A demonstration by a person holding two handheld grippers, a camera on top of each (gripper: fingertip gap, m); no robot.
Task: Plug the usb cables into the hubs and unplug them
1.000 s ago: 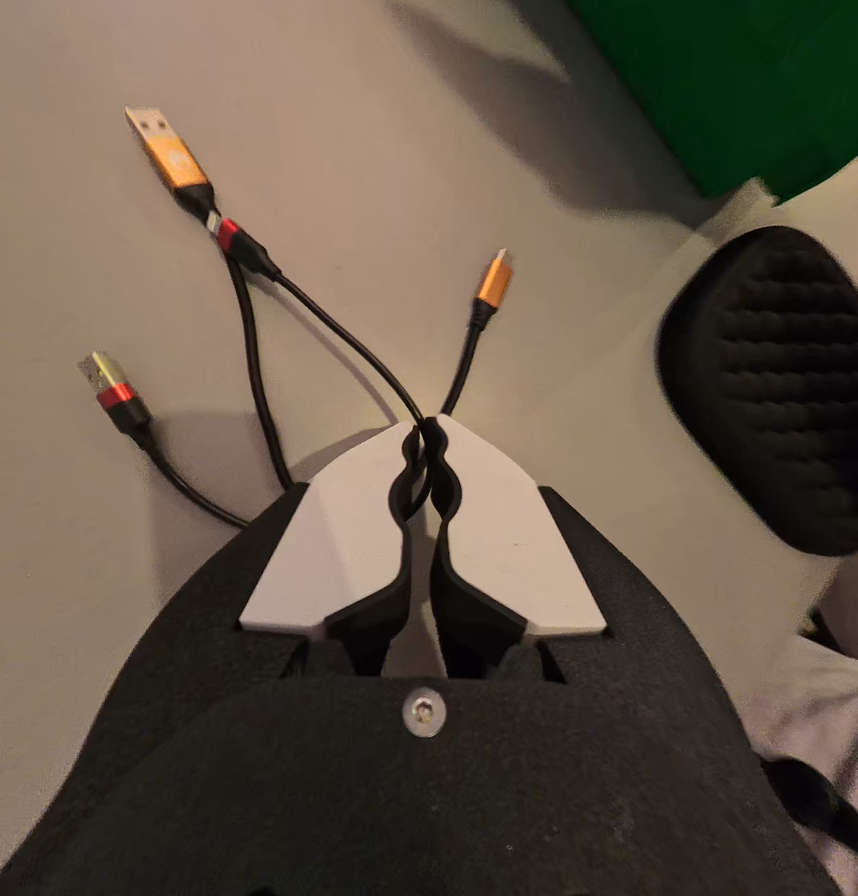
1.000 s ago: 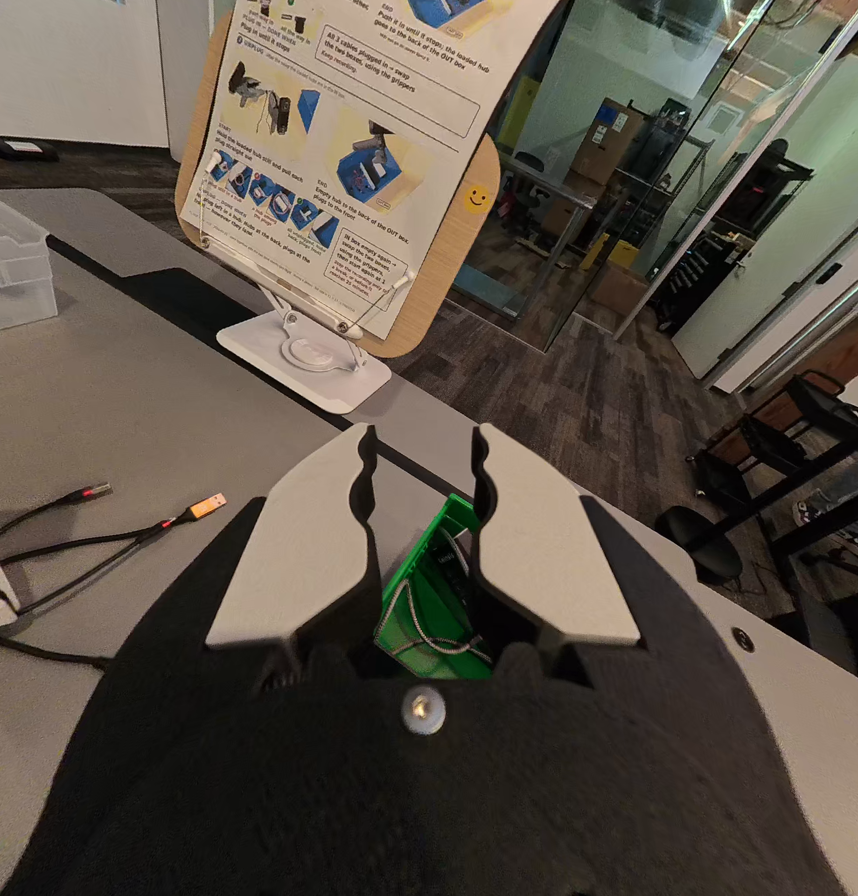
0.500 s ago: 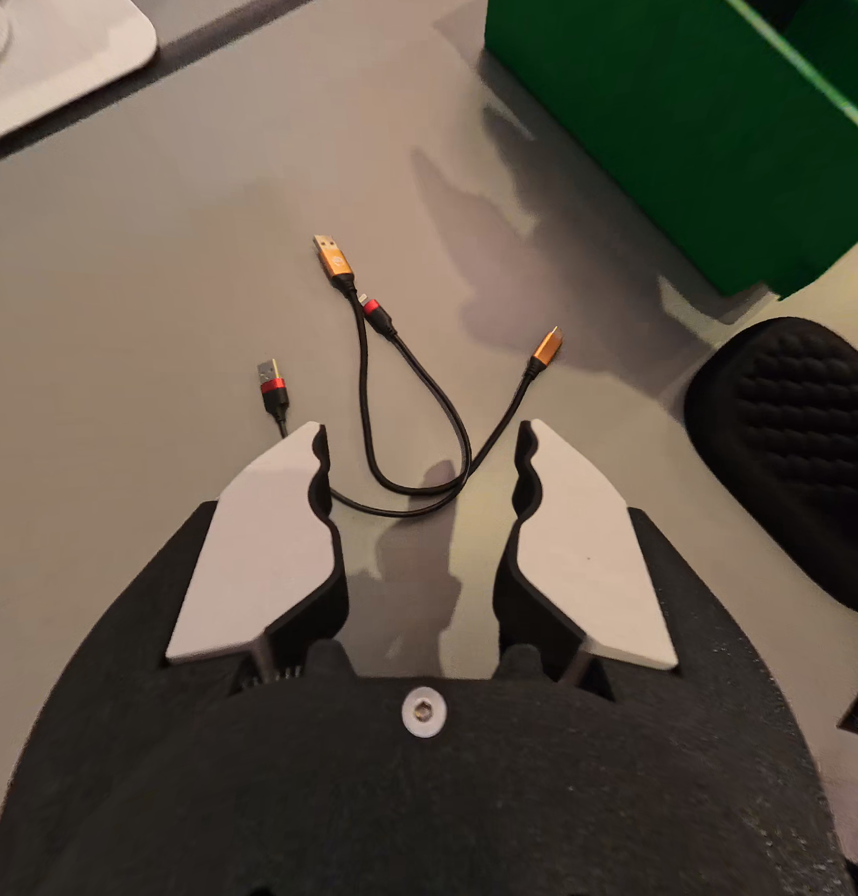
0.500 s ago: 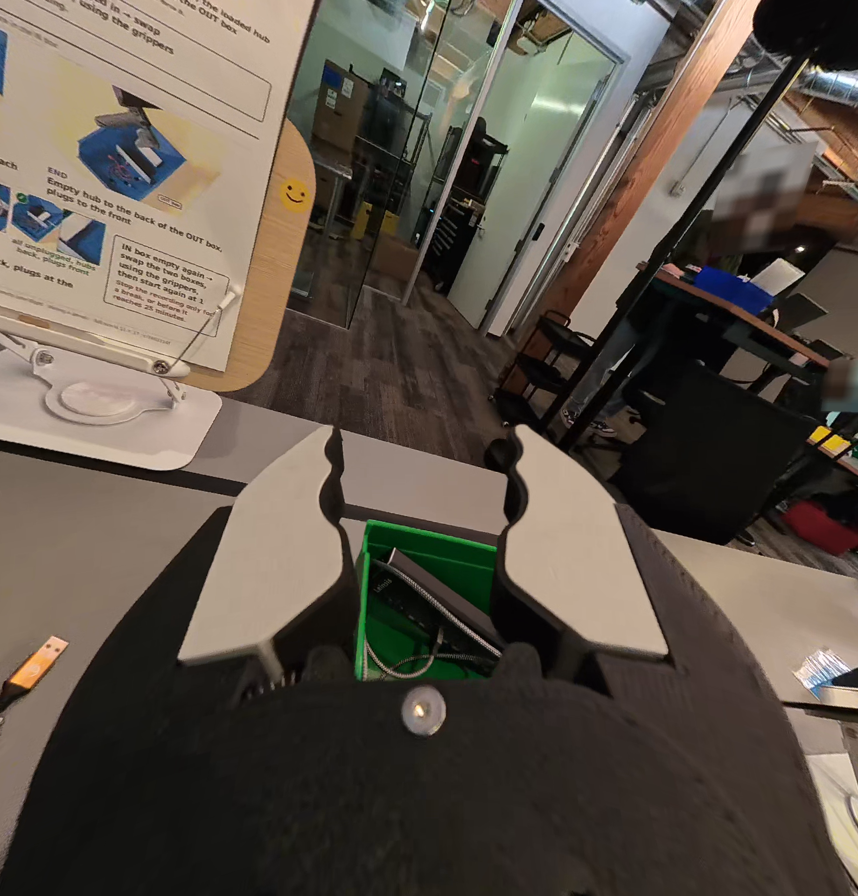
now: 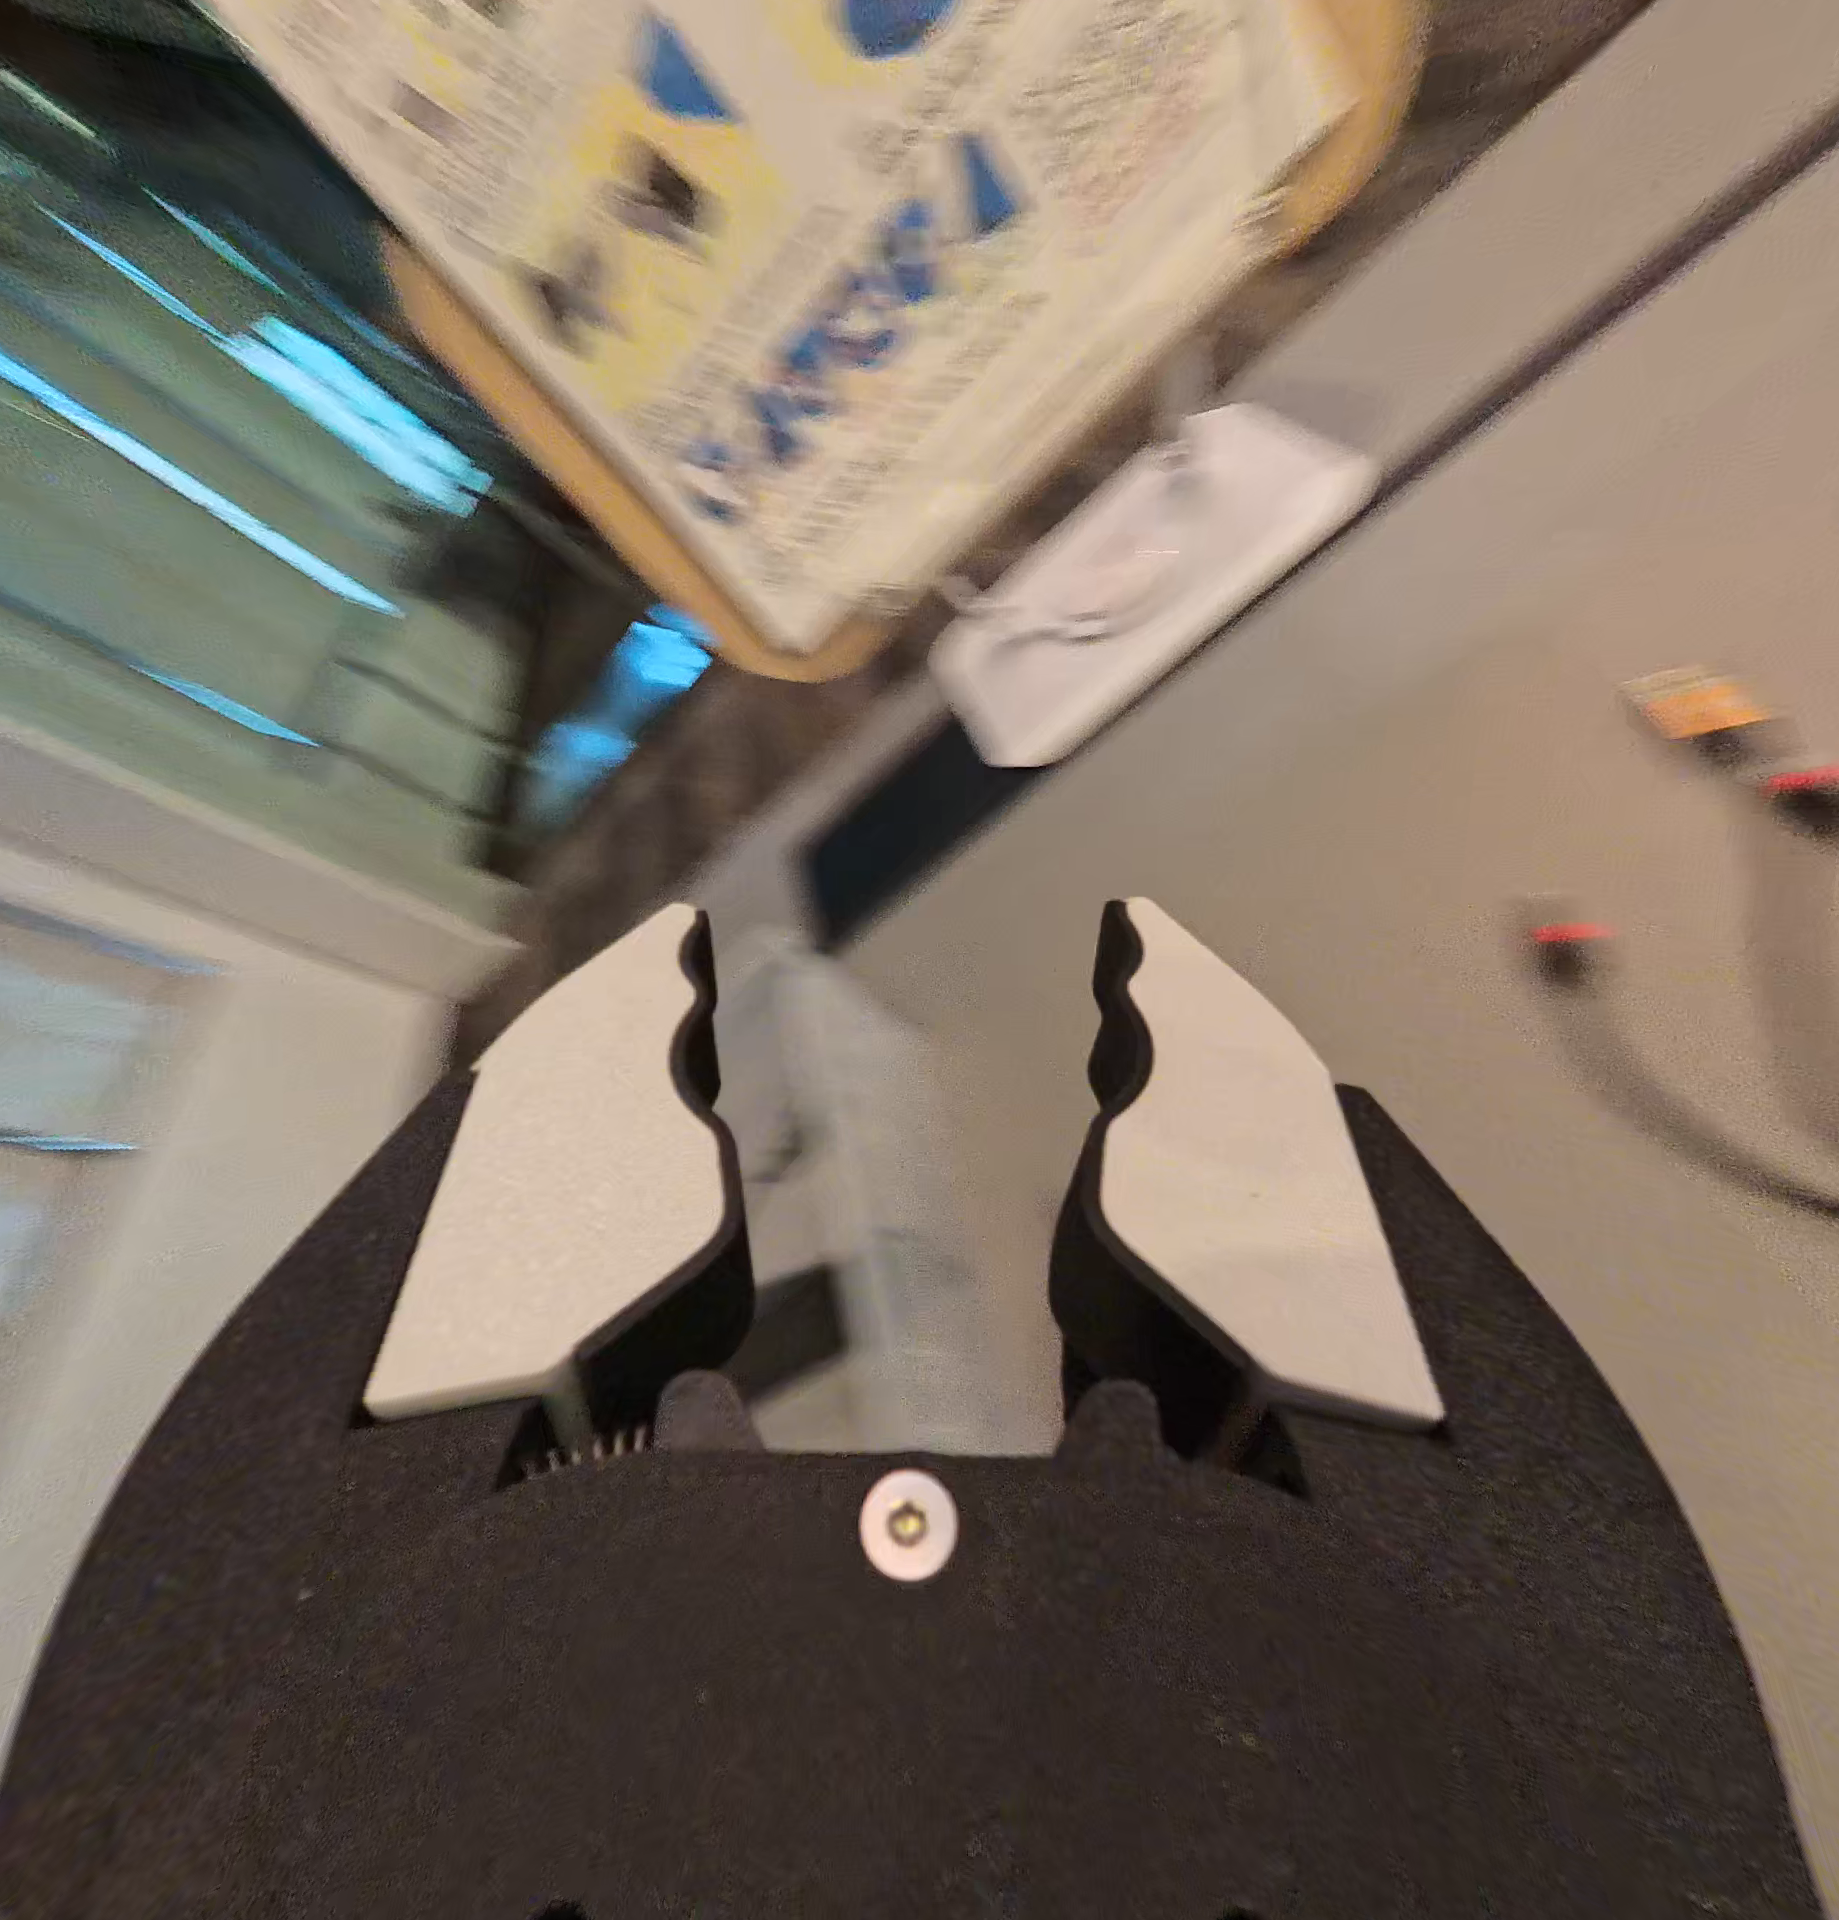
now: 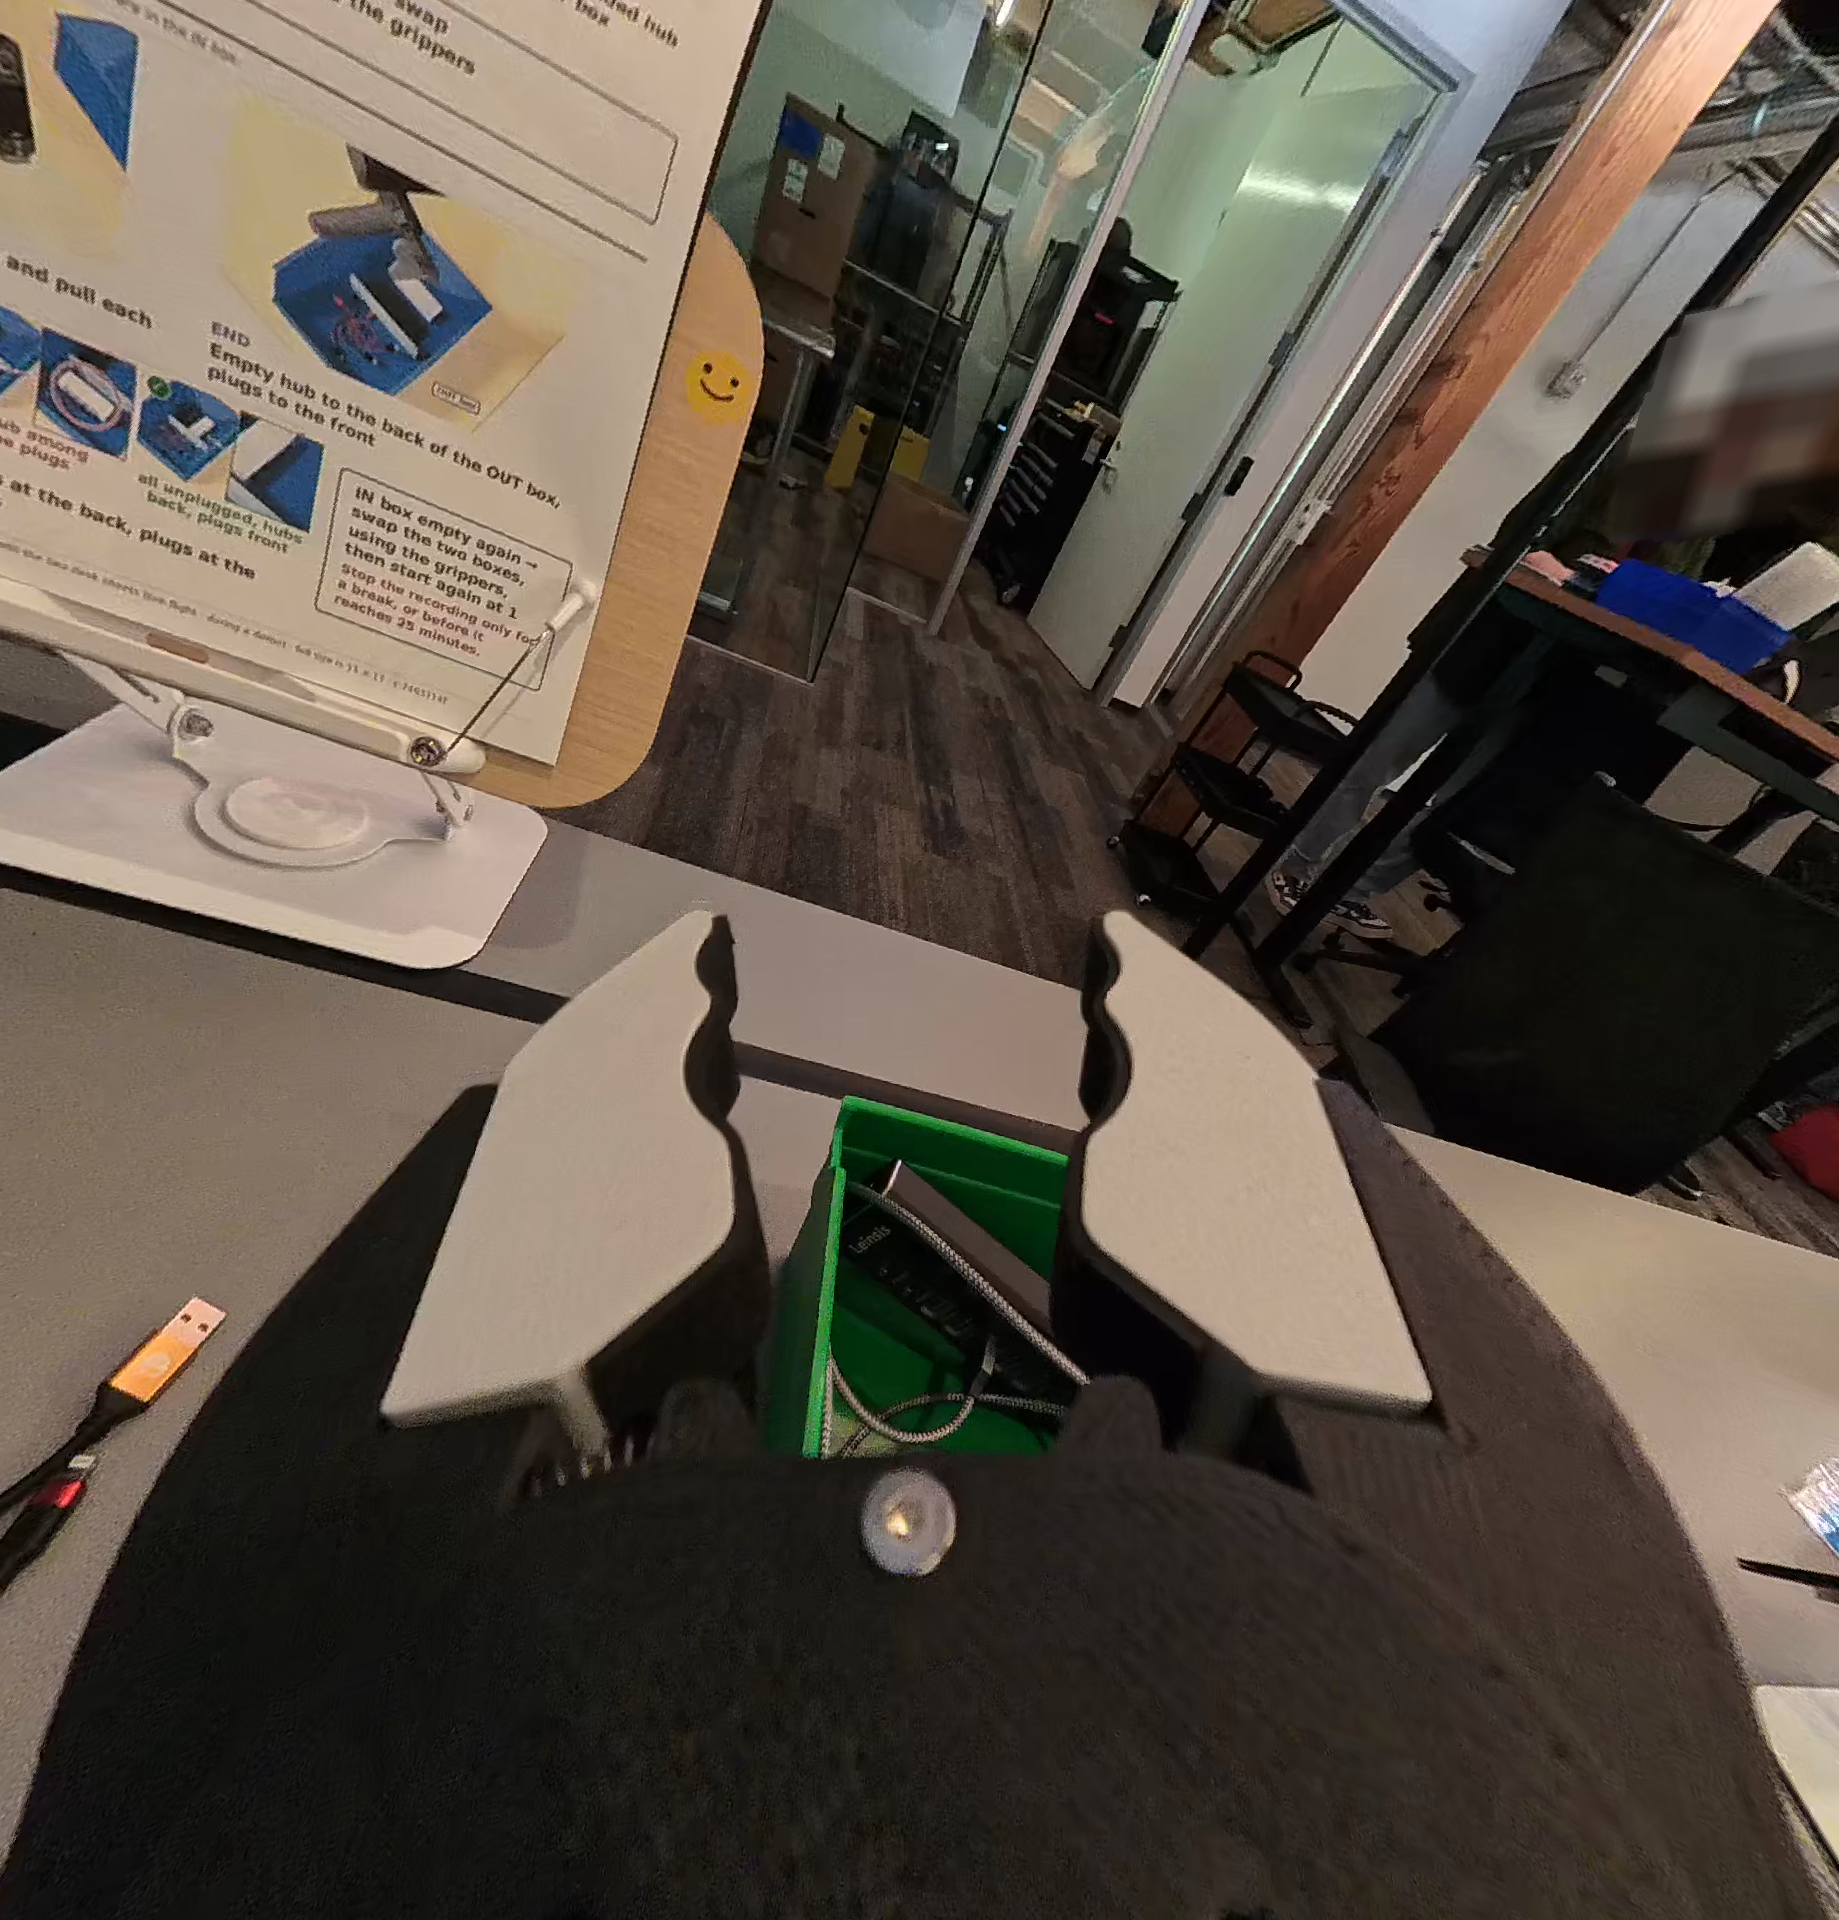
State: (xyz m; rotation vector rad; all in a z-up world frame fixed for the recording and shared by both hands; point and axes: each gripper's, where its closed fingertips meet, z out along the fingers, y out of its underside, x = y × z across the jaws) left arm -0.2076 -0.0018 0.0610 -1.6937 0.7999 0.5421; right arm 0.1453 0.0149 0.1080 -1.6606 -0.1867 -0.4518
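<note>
- L gripper point(image 5: 904, 914): jaws seen spread wide, nothing held; view tilted and badly motion-blurred.
- Cables point(image 5: 1704, 852) were made out only as blurred orange and red plugs on the table point(image 5: 1310, 852), well to the R of the L gripper, not touched.
- Instruction board point(image 5: 790, 260) on a white stand point(image 5: 1133, 592) was seen ahead of the L gripper, at the table's far edge.
- R gripper point(image 6: 910, 925): jaws also parted, empty, held above a green box point(image 6: 946, 1143).
- Hub point(image 6: 956, 1247), dark, was seen lying in the box with a braided cord point(image 6: 925, 1413) beside it.
- Orange plug point(image 6: 167, 1351) w/ a red-tipped plug point(image 6: 53, 1496) lay on the table, L of the R gripper.
</note>
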